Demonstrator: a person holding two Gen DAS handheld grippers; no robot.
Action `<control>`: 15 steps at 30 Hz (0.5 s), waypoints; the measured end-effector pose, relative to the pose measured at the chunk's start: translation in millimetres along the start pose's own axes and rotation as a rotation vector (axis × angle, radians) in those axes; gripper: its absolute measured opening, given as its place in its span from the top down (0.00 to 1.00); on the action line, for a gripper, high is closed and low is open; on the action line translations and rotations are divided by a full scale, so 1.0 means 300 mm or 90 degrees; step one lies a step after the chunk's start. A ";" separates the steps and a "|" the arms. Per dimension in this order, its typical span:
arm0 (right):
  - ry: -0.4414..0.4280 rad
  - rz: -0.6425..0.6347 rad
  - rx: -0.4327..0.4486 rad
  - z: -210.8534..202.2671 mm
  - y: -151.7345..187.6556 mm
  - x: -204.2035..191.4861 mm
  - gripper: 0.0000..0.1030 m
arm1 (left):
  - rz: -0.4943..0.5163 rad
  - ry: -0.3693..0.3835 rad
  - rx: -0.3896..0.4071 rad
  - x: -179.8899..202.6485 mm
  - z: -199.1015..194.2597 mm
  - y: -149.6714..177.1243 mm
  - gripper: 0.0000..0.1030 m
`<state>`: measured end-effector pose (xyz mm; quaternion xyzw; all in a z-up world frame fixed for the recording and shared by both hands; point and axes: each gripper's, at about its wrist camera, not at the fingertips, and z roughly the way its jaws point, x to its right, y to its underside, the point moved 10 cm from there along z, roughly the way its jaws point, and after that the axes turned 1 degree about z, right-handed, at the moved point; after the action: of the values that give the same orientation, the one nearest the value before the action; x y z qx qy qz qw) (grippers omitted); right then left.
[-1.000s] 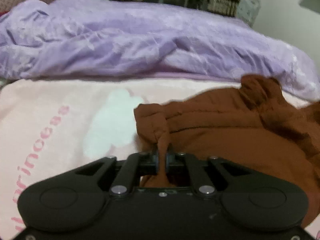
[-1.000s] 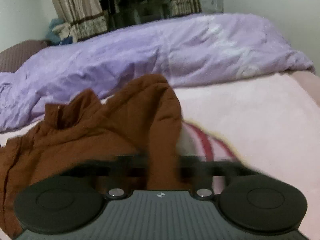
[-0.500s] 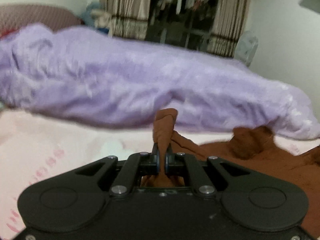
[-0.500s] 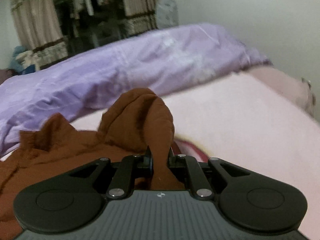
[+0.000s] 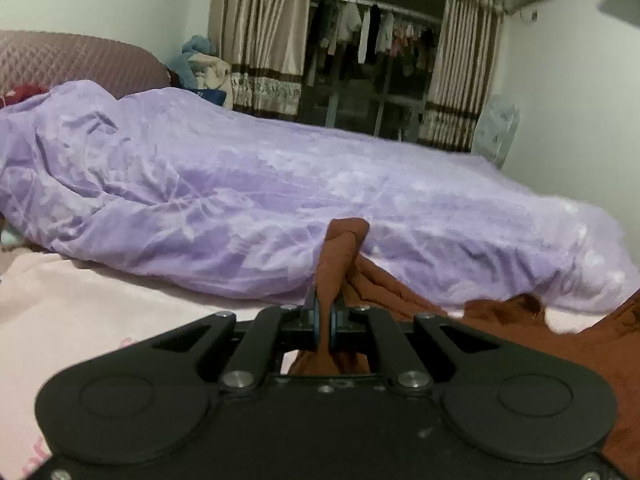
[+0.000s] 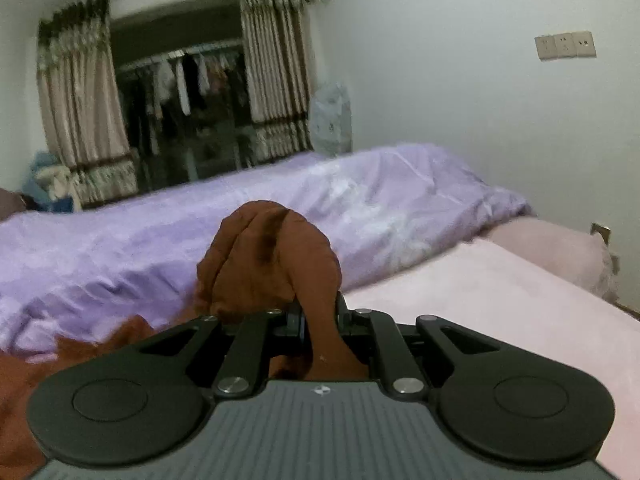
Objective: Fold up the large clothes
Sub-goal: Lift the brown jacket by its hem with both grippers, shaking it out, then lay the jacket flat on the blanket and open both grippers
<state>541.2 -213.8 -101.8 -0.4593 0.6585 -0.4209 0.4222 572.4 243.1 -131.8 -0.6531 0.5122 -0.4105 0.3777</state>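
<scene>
The left gripper (image 5: 325, 316) and the right gripper (image 6: 320, 320) each pinch a bunch of the brown cloth (image 6: 272, 264), which sticks up between their fingers.

Left gripper (image 5: 325, 312): jaws clamped on a bunched fold of the brown garment (image 5: 340, 256), pointing slightly below level. Right gripper (image 6: 320, 312): jaws clamped on a thicker bunch of it, similarly angled.

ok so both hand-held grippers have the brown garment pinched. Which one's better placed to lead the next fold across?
Probably right. The right hand-held gripper is shut on a thick bunch of the brown garment, with bare pink blanket beside it. The left hand-held gripper pinches only a thin twist, better as anchor.
</scene>
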 end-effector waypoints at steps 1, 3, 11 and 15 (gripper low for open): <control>0.007 0.006 -0.022 0.032 0.031 0.012 0.88 | 0.002 -0.001 -0.012 0.001 0.027 0.027 0.95; 0.015 0.019 -0.066 0.102 0.109 0.036 0.88 | -0.005 -0.004 -0.042 -0.017 0.093 0.106 0.94; 0.033 -0.007 -0.171 0.194 0.255 0.033 0.84 | -0.007 -0.033 -0.110 -0.045 0.215 0.289 0.83; 0.029 -0.012 -0.173 0.183 0.234 0.032 0.53 | 0.033 -0.094 -0.114 -0.072 0.182 0.268 0.48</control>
<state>573.3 -216.5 -185.5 -0.5088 0.7145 -0.3421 0.3369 591.0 252.9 -229.2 -0.6994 0.5340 -0.3042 0.3650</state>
